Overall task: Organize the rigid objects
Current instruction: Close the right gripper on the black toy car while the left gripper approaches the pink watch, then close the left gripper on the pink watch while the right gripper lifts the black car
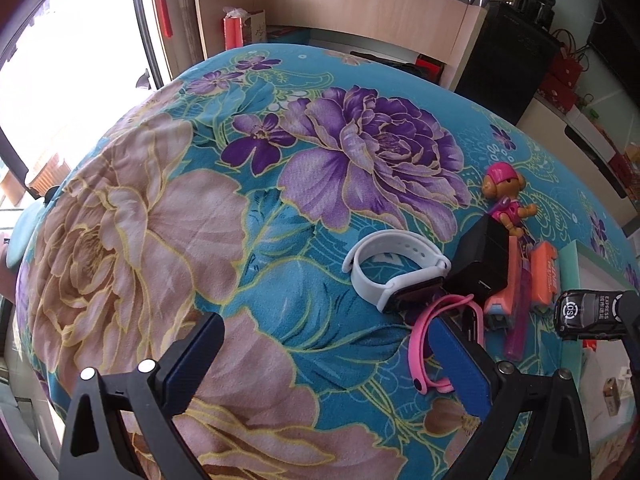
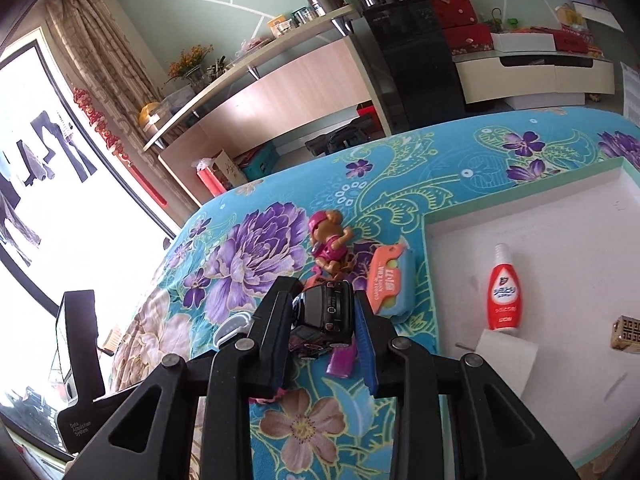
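My right gripper (image 2: 323, 293) is shut on a black toy car (image 2: 326, 314) and holds it above the floral cloth; the same car (image 1: 588, 314) shows at the right edge of the left wrist view. My left gripper (image 1: 326, 324) stands open over the cloth with nothing between its fingers. Its right finger lies against a pink wristband (image 1: 424, 344). Beyond it lie a white smartwatch (image 1: 396, 276), a black charger (image 1: 480, 264), a pink dog figure (image 1: 506, 200) and an orange case (image 1: 542, 276). The white tray (image 2: 560, 256) is to the right of the car.
In the tray lie a red-and-white bottle (image 2: 504, 288), a piece of white paper (image 2: 504, 360) and a small gold object (image 2: 626, 334). An orange-and-blue packet (image 2: 390, 284) and a purple item (image 2: 340, 360) lie beside the tray's teal rim. Shelves stand behind the table.
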The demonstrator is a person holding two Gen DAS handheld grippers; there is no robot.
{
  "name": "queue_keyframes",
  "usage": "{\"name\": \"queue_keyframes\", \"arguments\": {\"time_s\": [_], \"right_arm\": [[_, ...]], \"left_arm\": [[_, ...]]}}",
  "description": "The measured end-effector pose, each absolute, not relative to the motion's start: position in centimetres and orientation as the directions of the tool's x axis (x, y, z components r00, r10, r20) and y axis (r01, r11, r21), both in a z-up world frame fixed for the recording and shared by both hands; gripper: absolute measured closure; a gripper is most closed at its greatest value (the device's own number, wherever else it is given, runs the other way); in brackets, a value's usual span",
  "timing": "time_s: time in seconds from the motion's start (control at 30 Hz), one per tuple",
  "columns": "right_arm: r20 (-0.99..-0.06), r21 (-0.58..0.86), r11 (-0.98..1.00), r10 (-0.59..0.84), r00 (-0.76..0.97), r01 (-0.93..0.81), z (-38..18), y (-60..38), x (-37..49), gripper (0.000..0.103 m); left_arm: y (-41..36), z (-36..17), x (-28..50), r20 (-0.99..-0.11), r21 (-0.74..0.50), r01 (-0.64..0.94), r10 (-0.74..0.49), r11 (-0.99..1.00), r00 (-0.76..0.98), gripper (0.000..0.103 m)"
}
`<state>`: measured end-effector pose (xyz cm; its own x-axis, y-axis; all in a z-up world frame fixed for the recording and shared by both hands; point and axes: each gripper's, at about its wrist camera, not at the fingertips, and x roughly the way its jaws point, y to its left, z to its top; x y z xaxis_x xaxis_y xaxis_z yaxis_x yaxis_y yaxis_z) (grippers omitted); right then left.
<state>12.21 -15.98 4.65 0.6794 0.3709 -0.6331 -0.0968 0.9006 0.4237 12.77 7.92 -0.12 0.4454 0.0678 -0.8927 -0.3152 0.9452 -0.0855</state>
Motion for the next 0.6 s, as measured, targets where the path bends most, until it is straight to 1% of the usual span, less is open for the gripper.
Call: {"name": "queue_keyframes", "arguments": {"time_s": [0.23, 0.33, 0.4, 0.43, 0.5, 0.53, 0.57, 0.6], "right_arm": [[-0.626, 0.421, 0.907, 0.297, 0.721, -0.009, 5.1, -19.9, 12.1, 0.072], [-0.625, 0.431, 0.902, 0.283, 0.728, 0.02, 5.1, -21.1, 12.1, 0.072], [-0.623, 0.438, 0.898, 0.276, 0.732, 0.034, 5.1, -21.8, 12.1, 0.072], [-0.621, 0.442, 0.896, 0.274, 0.734, 0.039, 5.1, -22.0, 12.0, 0.072], [-0.619, 0.448, 0.893, 0.272, 0.737, 0.047, 5.1, -22.5, 11.9, 0.072], [-0.618, 0.45, 0.891, 0.27, 0.738, 0.052, 5.1, -22.7, 11.9, 0.072], [-0.618, 0.453, 0.89, 0.269, 0.739, 0.055, 5.0, -22.9, 11.9, 0.072], [-0.617, 0.457, 0.888, 0.27, 0.739, 0.057, 5.0, -23.1, 11.9, 0.072]], "left_arm": [[4.0, -0.7, 13.5, -0.899, -0.071, -0.186, 0.018, 0.98, 0.437, 0.0], [2.9, -1.0, 13.7, -0.9, -0.066, -0.155, 0.009, 0.986, 0.437, 0.008], [2.4, -1.3, 13.9, -0.902, -0.056, -0.14, 0.01, 0.989, 0.431, 0.016], [2.2, -1.4, 13.9, -0.904, -0.058, -0.133, 0.005, 0.989, 0.428, 0.019], [1.9, -1.5, 13.9, -0.904, -0.062, -0.12, -0.005, 0.991, 0.428, 0.029], [1.6, -1.4, 13.9, -0.902, -0.059, -0.112, -0.005, 0.992, 0.431, 0.031], [1.4, -1.4, 13.9, -0.901, -0.058, -0.102, -0.008, 0.993, 0.434, 0.037], [1.2, -1.4, 13.9, -0.899, -0.063, -0.091, -0.017, 0.994, 0.437, 0.046]]}}
